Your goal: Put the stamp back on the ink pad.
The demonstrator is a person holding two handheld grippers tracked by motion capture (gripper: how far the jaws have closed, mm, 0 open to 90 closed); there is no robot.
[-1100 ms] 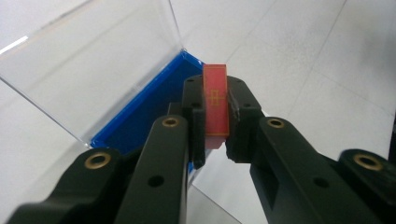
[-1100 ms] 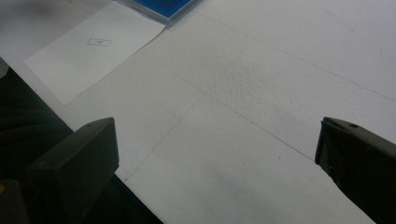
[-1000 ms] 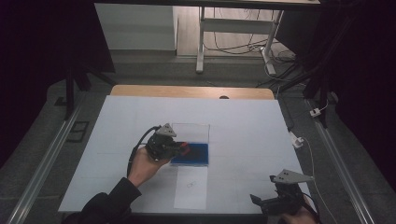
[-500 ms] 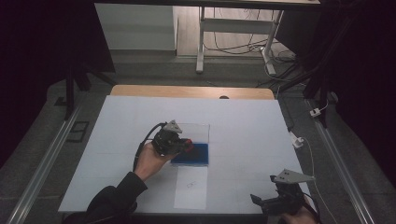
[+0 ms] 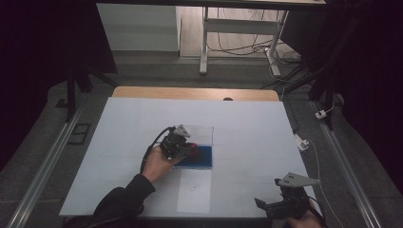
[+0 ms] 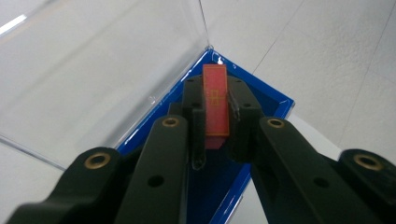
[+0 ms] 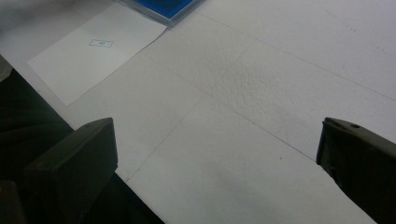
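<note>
My left gripper (image 6: 215,122) is shut on a small red block (image 6: 215,100) with a gold mark, held just above the blue tray (image 6: 271,100) of a shallow box. The box's clear lid (image 6: 84,70) stands open beyond it. In the high view the left gripper (image 5: 189,148) sits at the blue tray's (image 5: 203,159) left edge, the red block (image 5: 193,151) at its tip. My right gripper (image 5: 278,205) rests at the table's near right edge, jaws wide open with nothing between them (image 7: 215,154).
A white paper sheet (image 5: 195,190) with a small printed mark lies just in front of the tray, also seen far left as the paper sheet (image 7: 95,51). The white tabletop (image 5: 252,137) spreads to the right. A small white connector (image 5: 302,142) lies past the right edge.
The left hand and gripper have moved slightly right and forward, bringing the red block over the blue tray. The right gripper has stayed put.
</note>
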